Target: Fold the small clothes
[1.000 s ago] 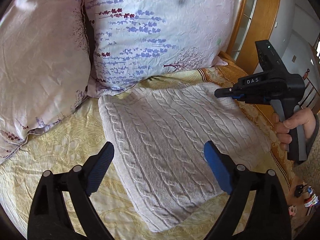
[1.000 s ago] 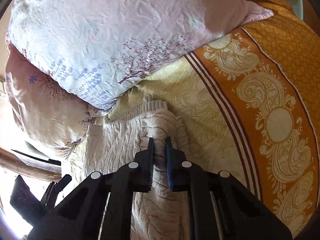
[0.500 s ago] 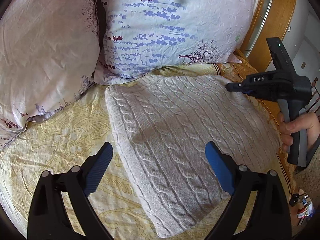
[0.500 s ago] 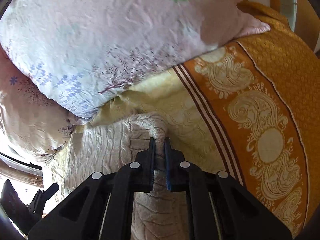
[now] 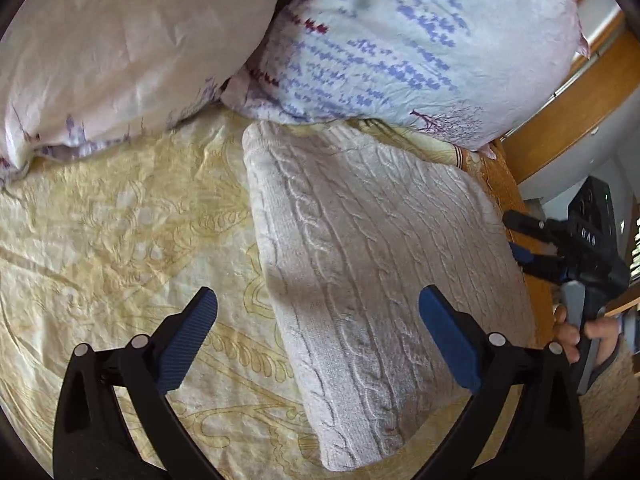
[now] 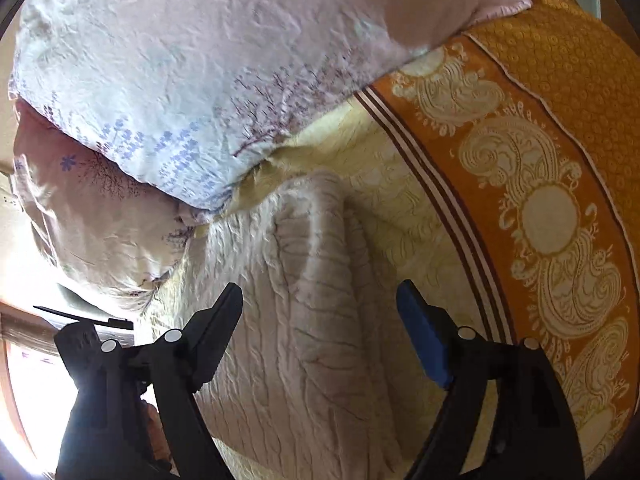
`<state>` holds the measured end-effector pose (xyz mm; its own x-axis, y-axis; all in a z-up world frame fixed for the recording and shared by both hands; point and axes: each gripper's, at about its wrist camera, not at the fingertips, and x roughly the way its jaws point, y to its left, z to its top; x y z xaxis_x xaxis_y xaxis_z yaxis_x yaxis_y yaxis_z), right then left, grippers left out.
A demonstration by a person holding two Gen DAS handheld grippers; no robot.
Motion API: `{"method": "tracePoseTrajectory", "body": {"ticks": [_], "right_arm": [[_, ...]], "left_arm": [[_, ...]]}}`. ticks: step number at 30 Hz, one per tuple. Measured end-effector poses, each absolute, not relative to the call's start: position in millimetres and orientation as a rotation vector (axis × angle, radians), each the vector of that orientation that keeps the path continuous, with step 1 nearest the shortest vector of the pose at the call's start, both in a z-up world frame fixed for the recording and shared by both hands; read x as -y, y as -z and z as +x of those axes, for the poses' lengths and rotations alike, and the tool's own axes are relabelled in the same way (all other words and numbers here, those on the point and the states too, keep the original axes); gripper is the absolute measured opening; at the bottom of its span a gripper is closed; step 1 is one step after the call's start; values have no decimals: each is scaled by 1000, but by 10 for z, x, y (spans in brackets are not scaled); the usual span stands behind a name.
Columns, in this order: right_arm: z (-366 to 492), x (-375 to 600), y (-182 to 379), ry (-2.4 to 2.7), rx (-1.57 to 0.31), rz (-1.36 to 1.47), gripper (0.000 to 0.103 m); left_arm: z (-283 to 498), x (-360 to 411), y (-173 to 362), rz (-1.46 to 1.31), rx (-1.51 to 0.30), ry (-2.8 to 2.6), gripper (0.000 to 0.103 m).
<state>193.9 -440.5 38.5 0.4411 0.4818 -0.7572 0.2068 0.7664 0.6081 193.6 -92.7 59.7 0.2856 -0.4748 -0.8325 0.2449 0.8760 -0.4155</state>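
Note:
A folded cream cable-knit sweater lies on the yellow patterned bedspread, its far edge against the pillows. My left gripper is open and empty, hovering over the sweater's near left edge. My right gripper is open and empty just above the sweater's right edge, where a raised fold stands up. The right gripper also shows in the left wrist view at the sweater's right side, held by a hand.
Two floral pillows lie at the head of the bed behind the sweater. An orange patterned border runs along the bed's right side. A wooden bed frame stands at the far right.
My right gripper has opened and let go of the sweater's edge. The sweater now lies closer to the pillows. My left gripper stayed open and shifted left over the bedspread.

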Motion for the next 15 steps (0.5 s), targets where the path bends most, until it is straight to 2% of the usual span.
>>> {"method": "tracePoseTrajectory", "body": {"ticks": [3,7,11,15], "right_arm": [[1860,4449,-262,-216,-1143,781,81],[1814,4415,-167,-269,-1166,821,73],[1806,4373,-119,-319,-1175,852,72],[1836,4273,-45,-384,-1170,898,66]], "left_arm": [[2003,934,-478,-289,-1240,514,101],[2037,1014,-392,-380,-1274,590,100],[2074,1067,-307,-449,-1299,616,93],[2097,1066,-310,-495,-1279,621,89]]}}
